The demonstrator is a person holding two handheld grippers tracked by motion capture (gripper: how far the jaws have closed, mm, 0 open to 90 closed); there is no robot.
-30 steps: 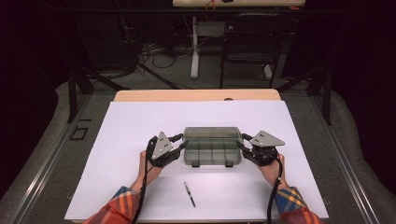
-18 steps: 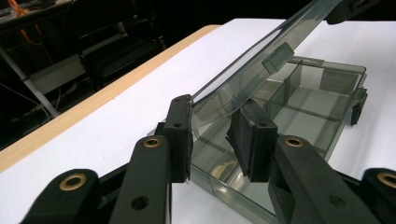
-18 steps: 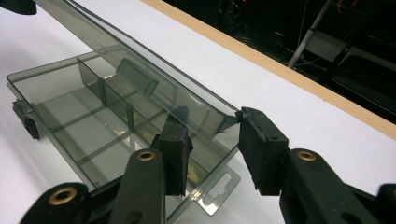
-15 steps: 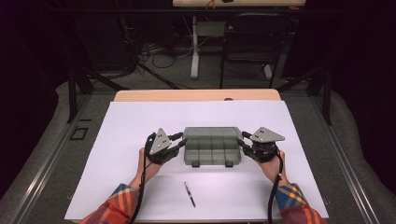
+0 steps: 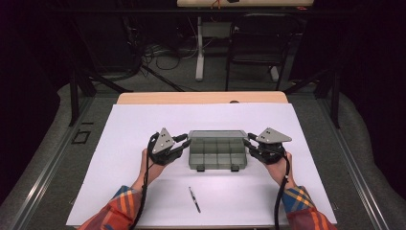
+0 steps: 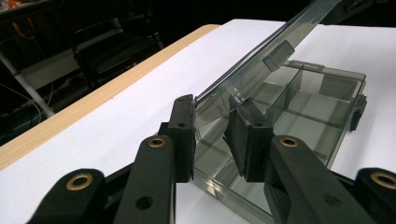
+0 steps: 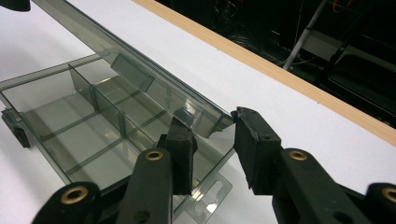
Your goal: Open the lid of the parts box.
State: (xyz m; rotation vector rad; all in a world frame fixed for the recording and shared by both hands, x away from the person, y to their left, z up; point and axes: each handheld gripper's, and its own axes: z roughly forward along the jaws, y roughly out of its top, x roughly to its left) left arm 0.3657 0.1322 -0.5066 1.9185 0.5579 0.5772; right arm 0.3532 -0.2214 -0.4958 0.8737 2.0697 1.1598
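Left gripper [image 6: 212, 135] has just been closing, its jaws now straddling the raised lid [image 6: 261, 60] corner of the smoky clear compartment box [image 5: 218, 154]; whether the pads press it I cannot tell. Right gripper [image 7: 212, 140], jaws also closing in, brackets the lid's [image 7: 130, 60] other end. The box sits between both grippers on the white sheet [image 5: 143, 124], lid tilted up, its divided compartments [image 7: 93, 121] bare. A pen [image 5: 194, 199] lies nearer the person than the box.
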